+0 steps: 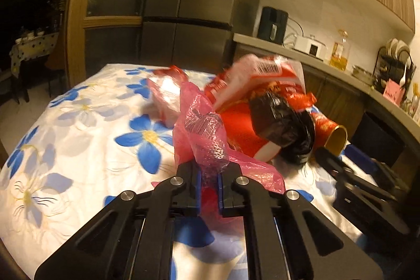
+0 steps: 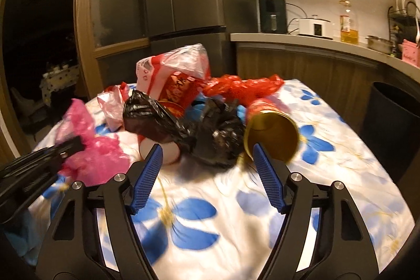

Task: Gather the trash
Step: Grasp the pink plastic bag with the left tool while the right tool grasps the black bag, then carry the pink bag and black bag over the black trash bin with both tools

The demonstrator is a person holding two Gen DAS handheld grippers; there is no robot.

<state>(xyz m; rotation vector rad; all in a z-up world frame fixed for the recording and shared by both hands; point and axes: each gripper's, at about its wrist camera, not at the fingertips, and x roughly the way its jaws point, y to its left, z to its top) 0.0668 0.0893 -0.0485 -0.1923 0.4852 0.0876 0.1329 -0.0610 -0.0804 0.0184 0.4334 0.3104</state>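
— Left tongs (image 1: 210, 175)?
— Closed tight on a fold of the pink bag (image 1: 204, 133). Bunched up between the pads, left of the black bag (image 1: 283, 122) and nearer than it.
— Right tongs (image 2: 207, 156)?
— Spread wide, gripping nothing. Pointed straight at the black bag, just short of it, not touching.
— And the black bag itself?
— Lay crumpled in the middle of the heap on the flowered cloth (image 2: 210, 222). Draped over something white and round (image 2: 168, 152) at its lower left edge; too hidden to name.
— Around it?
— Just right of it, a red tube (image 2: 273, 138) on its side, gold open mouth turned toward the right tongs. Behind it, tallest of the heap, a red-and-white bag (image 2: 173, 64). Behind and to the right, a crinkled red bag (image 2: 244, 85).
— Farther out?
— Well right of the black bag, off the cloth, a dark bin (image 2: 391, 127). Far behind it, a counter (image 2: 302, 40) with a bottle of oil (image 2: 349, 25).
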